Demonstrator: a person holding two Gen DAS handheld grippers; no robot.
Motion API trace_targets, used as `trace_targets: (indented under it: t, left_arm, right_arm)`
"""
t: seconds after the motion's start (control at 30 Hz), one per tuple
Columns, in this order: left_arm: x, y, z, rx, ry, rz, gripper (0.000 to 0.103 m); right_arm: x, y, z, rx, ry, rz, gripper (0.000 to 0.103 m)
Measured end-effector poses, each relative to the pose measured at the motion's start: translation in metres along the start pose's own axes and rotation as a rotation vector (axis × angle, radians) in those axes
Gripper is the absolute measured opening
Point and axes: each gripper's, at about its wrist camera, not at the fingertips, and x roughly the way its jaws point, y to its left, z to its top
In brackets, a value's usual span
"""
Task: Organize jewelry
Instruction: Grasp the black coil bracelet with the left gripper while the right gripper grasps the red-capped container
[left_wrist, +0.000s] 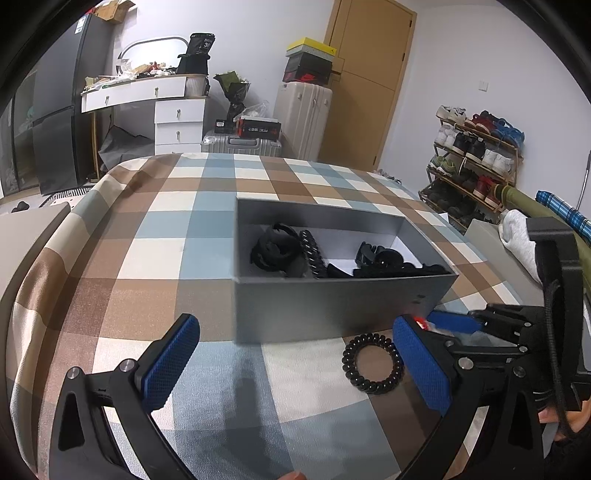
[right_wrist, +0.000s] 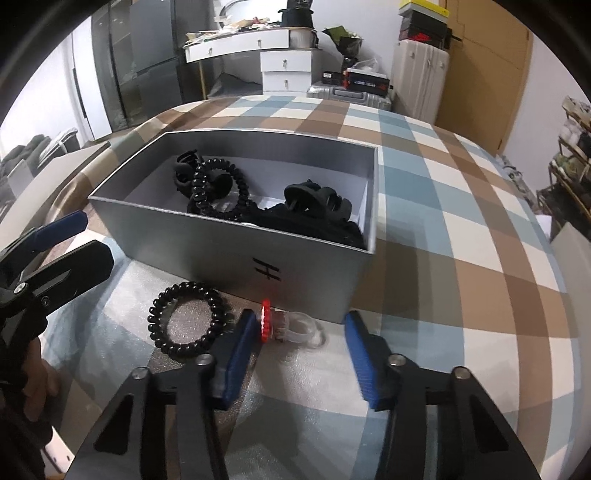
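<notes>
Looking at the grey box (right_wrist: 295, 266), you have black clips and a coil tie inside already, while a black coil hair tie (right_wrist: 188, 319) and a red-topped clear ring (right_wrist: 291, 326) wait just before its front wall marked "H". Your right gripper (right_wrist: 301, 354) brackets the ring, pads not yet pressing; your left gripper (left_wrist: 295, 363) is wide open.

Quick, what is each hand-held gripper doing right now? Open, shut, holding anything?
Left hand-held gripper: open, holding nothing.
Right hand-held gripper: open around the clear ring with red top; right pad is clear of it.

Grey box (right_wrist: 295, 266) (black hair ties inside) on blue-brown-cream checked cloth (right_wrist: 461, 236).
</notes>
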Motion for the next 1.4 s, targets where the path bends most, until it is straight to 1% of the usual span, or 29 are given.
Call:
trace_targets:
  t: [0.03,0.1,0.2,0.37,0.43,0.47,0.5,0.57,0.63,0.73,0.87,0.93,1.07,1.13,1.17,1.23,1.27,1.3,1.33,1.37,1.4]
  left_arm:
    - [0.0,0.0,0.0,0.0,0.001,0.0,0.102]
    - [0.0,0.0,0.0,-0.001,0.0,0.001,0.102]
    - [0.0,0.0,0.0,0.0,0.001,0.001,0.102]
    - [0.002,-0.004,-0.001,0.015,0.016,0.002,0.102]
    - [0.006,-0.006,0.0,0.027,0.046,-0.013,0.102]
    - [0.008,-0.007,0.001,0.034,0.065,-0.005,0.102]
    - [0.009,-0.008,0.001,0.045,0.08,0.009,0.102]
    - [0.01,-0.011,0.002,0.063,0.101,0.049,0.102]
    - [0.013,-0.014,0.002,0.071,0.14,0.051,0.102]
    - [0.019,-0.018,-0.001,0.08,0.202,0.033,0.102]
    - [0.028,-0.025,-0.007,0.106,0.254,0.065,0.101]
    - [0.028,-0.026,-0.009,0.116,0.257,0.078,0.094]
    - [0.027,-0.027,-0.01,0.131,0.247,0.132,0.088]
    - [0.027,-0.023,-0.011,0.121,0.247,0.157,0.085]
    - [0.026,-0.021,-0.011,0.111,0.248,0.162,0.085]
    - [0.026,-0.017,-0.011,0.098,0.245,0.166,0.078]
    - [0.026,-0.016,-0.011,0.088,0.246,0.157,0.076]
    - [0.026,-0.017,-0.01,0.084,0.246,0.149,0.069]
    - [0.025,-0.018,-0.011,0.086,0.243,0.142,0.064]
    - [0.026,-0.02,-0.012,0.099,0.243,0.141,0.063]
    - [0.026,-0.023,-0.012,0.112,0.244,0.14,0.059]
  right_arm:
    - [-0.001,-0.001,-0.001,0.004,-0.002,0.02,0.029]
    - [-0.006,-0.003,-0.004,0.005,-0.014,0.047,0.029]
    - [-0.019,-0.003,-0.011,-0.009,-0.046,0.062,0.029]
    - [-0.032,-0.008,-0.018,0.007,-0.086,0.096,0.029]
    - [-0.036,-0.01,-0.019,0.018,-0.089,0.106,0.029]
    - [-0.039,-0.011,-0.019,0.006,-0.091,0.091,0.029]
    - [-0.044,-0.012,-0.018,-0.005,-0.111,0.069,0.029]
    - [-0.05,-0.018,-0.016,0.01,-0.125,0.077,0.029]
    - [-0.054,-0.025,-0.015,0.035,-0.135,0.091,0.029]
    - [-0.057,-0.029,-0.014,0.044,-0.141,0.082,0.029]
    - [-0.059,-0.029,-0.014,0.039,-0.143,0.083,0.029]
    - [-0.06,-0.028,-0.015,0.039,-0.146,0.086,0.029]
    - [-0.062,-0.027,-0.015,0.035,-0.151,0.085,0.029]
    - [-0.062,-0.027,-0.015,0.036,-0.149,0.088,0.029]
    - [-0.063,-0.027,-0.015,0.035,-0.151,0.087,0.029]
    - [-0.065,-0.027,-0.015,0.035,-0.154,0.086,0.029]
    - [-0.066,-0.028,-0.015,0.036,-0.156,0.085,0.029]
    - [-0.066,-0.028,-0.015,0.038,-0.157,0.084,0.029]
    - [-0.066,-0.029,-0.015,0.04,-0.157,0.084,0.029]
    - [-0.066,-0.029,-0.015,0.042,-0.158,0.084,0.029]
    - [-0.066,-0.029,-0.015,0.042,-0.157,0.084,0.029]
